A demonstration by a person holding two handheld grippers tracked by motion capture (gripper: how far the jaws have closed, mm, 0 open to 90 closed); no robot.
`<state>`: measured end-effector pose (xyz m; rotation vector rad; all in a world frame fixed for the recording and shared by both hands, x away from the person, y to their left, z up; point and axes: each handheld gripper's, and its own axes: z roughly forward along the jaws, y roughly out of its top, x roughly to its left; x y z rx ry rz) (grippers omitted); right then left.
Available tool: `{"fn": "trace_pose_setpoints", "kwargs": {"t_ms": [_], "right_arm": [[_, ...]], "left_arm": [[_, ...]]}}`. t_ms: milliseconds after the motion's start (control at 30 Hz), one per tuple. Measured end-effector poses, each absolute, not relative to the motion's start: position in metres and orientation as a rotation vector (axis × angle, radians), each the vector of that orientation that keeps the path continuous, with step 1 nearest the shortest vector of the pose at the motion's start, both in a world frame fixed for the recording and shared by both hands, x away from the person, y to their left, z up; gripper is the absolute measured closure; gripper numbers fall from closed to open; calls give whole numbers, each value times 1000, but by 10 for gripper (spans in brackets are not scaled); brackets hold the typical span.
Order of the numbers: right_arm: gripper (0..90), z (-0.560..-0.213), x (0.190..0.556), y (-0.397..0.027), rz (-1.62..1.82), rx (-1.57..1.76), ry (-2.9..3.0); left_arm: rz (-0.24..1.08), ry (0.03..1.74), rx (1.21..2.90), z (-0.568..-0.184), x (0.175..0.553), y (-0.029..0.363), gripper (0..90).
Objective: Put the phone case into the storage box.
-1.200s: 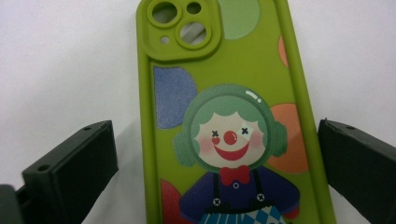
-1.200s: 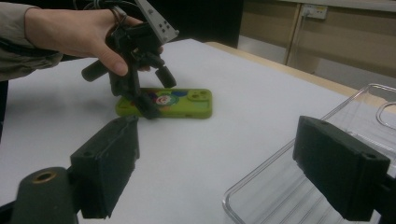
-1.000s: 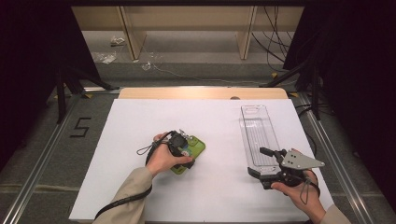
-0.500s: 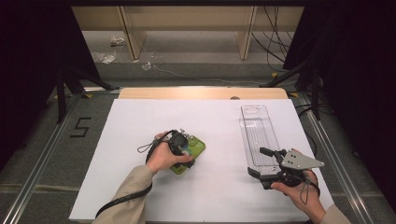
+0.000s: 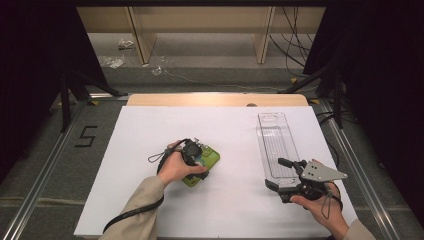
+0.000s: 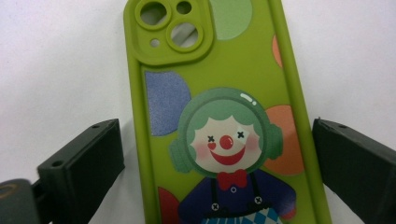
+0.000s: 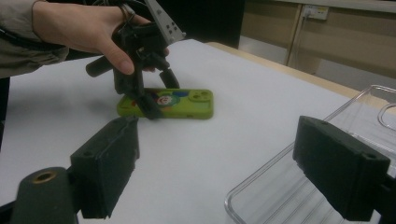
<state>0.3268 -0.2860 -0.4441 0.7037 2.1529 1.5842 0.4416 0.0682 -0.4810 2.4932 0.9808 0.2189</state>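
A lime-green phone case (image 6: 219, 116) with a cartoon clown printed on it lies flat on the white table, camera cut-outs at its far end. My left gripper (image 6: 217, 156) hangs just above it, open, one jaw on each side of the case; the left jaw stands clearly apart from the edge and the right jaw is close to it. From above, the left gripper (image 5: 192, 152) covers part of the case (image 5: 210, 160). My right gripper (image 5: 278, 173) is open and holds nothing, at the near end of a clear plastic tray (image 5: 275, 142). The right gripper view also shows the case (image 7: 191, 103).
The clear tray (image 7: 280, 186) lies lengthwise on the right side of the white table sheet (image 5: 225, 125). A wooden strip (image 5: 215, 100) edges the table's far side. Metal rails and dark floor flank the table.
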Motion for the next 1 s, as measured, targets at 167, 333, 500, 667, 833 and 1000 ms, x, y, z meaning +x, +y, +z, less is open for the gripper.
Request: {"fn": "trace_pose_setpoints", "kwargs": {"t_ms": [167, 333, 500, 667, 833, 1000], "right_arm": [[156, -444, 327, -286, 1585, 701, 2158], [156, -444, 327, -285, 1586, 699, 2163], [156, -444, 327, -285, 1587, 696, 2162], [156, -445, 327, -285, 1587, 694, 2167], [156, -445, 327, -285, 1587, 694, 2167], [156, -445, 327, -285, 1587, 693, 2171]], "left_arm": [[210, 987, 2495, -480, 442, 67, 46], [212, 989, 2509, -479, 442, 66, 58], [207, 988, 2516, -478, 441, 65, 77], [209, 982, 2521, -477, 441, 65, 96], [211, 993, 2516, -477, 441, 65, 106], [214, 1000, 2507, -477, 440, 65, 112]]}}
